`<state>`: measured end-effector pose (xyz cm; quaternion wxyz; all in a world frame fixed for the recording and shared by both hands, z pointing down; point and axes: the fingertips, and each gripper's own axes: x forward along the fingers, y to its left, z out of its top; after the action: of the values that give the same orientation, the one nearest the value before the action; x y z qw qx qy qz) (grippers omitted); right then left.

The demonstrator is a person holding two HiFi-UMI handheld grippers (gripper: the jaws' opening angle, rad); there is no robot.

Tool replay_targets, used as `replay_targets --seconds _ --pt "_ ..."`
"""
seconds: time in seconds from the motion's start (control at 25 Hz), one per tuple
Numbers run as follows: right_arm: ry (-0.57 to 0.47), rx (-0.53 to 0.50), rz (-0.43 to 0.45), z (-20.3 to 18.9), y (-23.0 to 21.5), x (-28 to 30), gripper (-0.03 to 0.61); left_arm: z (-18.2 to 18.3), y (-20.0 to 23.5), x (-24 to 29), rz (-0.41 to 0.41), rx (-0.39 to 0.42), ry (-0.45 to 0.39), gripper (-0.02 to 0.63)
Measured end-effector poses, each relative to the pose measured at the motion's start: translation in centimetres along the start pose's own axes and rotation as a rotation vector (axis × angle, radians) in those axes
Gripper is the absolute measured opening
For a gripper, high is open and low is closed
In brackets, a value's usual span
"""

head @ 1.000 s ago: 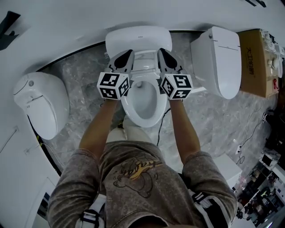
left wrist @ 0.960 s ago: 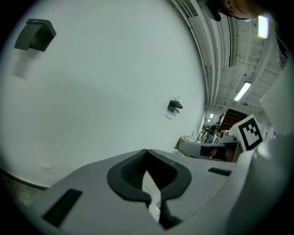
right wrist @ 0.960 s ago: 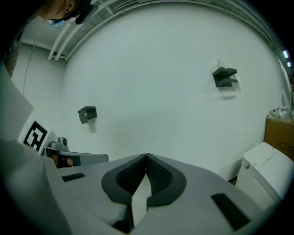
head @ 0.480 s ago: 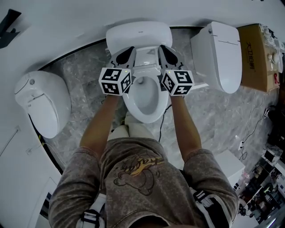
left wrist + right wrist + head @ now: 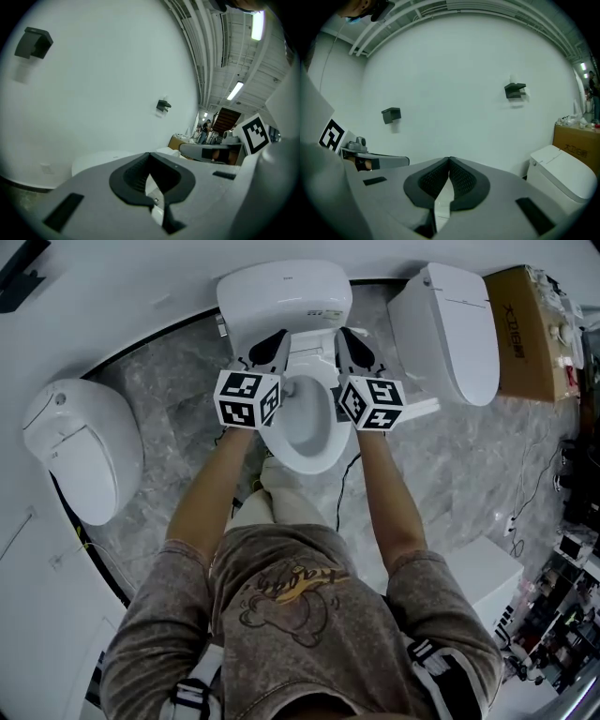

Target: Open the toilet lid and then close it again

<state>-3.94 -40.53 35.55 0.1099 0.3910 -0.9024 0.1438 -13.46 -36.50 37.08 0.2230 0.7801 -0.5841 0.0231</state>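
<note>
The white toilet (image 5: 305, 432) stands in the middle of the head view with its bowl uncovered. Its lid (image 5: 281, 292) is raised and leans back toward the wall. My left gripper (image 5: 275, 341) is over the bowl's left rim and my right gripper (image 5: 344, 337) over the right rim. Both point at the lid's lower part. In the left gripper view the jaws (image 5: 150, 154) meet at the tips, with the white lid (image 5: 105, 161) behind them. The right gripper (image 5: 449, 159) is likewise shut, with nothing between its pads.
A second toilet (image 5: 80, 451) stands to the left and a third (image 5: 445, 329) to the right, both with lids down. A cardboard box (image 5: 525, 324) sits at the far right. A cable (image 5: 349, 474) runs over the grey marble floor. Black brackets (image 5: 515, 90) hang on the white wall.
Both grippers have moved a little toward the wall along the bowl's sides. The lid has tipped further back. The jaws stay shut.
</note>
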Motion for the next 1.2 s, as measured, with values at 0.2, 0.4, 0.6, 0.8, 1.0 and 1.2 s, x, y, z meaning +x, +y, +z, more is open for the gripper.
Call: replay_targets --seconds 0.2,0.4,0.6,0.8,1.0,1.2 --pt "-0.023 0.002 0.001 -1.4 0.5 -3.0 0.026 -1.6 -2.1 -1.9 0.001 0.003 -0.002 0.008" --pt "-0.018 0.024 0.017 -2.8 0.4 -6.2 0.026 -3.3 -4.6 -3.3 0.016 0.002 0.019 0.008" --pt "-0.003 0.031 0.058 -5.0 0.8 -9.0 0.026 -5.7 -6.6 -5.0 0.027 -0.010 0.033 0.008" --pt "0.037 0.032 0.094 -8.2 1.3 -12.5 0.026 -9.2 -8.9 -7.1 0.055 -0.016 0.068 0.008" --pt "0.063 0.049 0.111 -12.4 1.9 -15.5 0.026 -13.5 -10.6 -9.2 0.065 -0.033 0.099 0.008" --pt "0.152 0.055 0.115 -17.7 2.1 -18.0 0.026 -19.5 -12.7 -11.1 0.070 -0.046 0.175 0.008"
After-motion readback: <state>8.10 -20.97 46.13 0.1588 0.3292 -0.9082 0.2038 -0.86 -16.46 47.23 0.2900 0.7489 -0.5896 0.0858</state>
